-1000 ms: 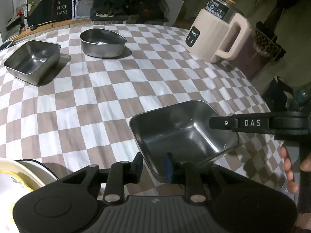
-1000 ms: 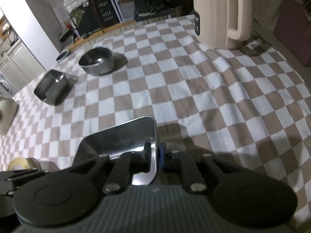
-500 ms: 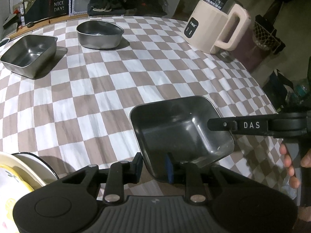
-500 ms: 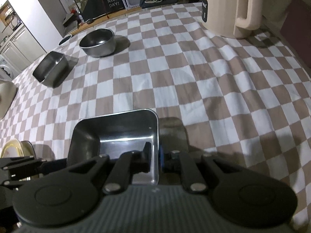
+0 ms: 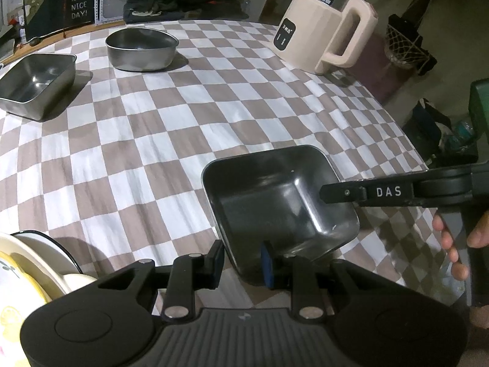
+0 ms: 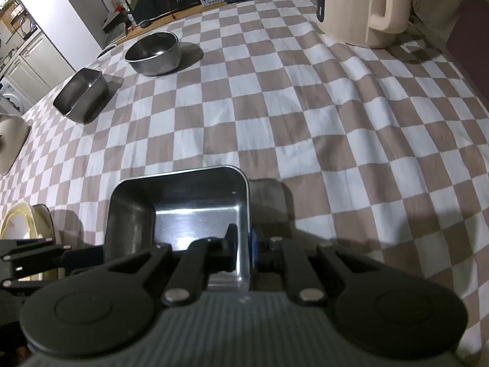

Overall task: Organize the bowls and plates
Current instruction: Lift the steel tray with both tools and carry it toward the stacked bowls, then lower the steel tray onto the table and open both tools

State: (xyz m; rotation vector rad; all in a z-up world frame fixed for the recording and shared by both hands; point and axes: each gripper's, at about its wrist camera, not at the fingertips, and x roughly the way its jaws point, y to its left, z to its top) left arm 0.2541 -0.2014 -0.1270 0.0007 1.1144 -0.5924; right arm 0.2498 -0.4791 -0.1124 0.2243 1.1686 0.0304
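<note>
The square steel bowl [image 6: 180, 211] sits low over the checked cloth of the bench [image 6: 275, 116], near its front edge, with the right tongs [image 6: 244, 246] clamped on its right wall, one pad inside and one outside; gripping the thin wall appears the only secure purchase on a dish this wide. Whether its base rests on the cloth or hangs just above it cannot be told. The left tongs [image 5: 241, 258] stand partly apart, straddling the bowl's near corner; contact of the pads with the metal cannot be confirmed, so this reads as a steadying position rather than a proven hold. The left view alone shows the person's hand [image 5: 455, 244] on the right tool's handle, and shows the cream kettle [image 5: 324, 30] entire. The right view alone shows the clamp on the wall plainly. A second square bowl [image 5: 36, 84] and a rounded steel bowl [image 5: 140, 49] stand well apart at the far side, a judged destination for nesting like with like. Cream plates [image 5: 27, 272] lie stacked at the near left.
</note>
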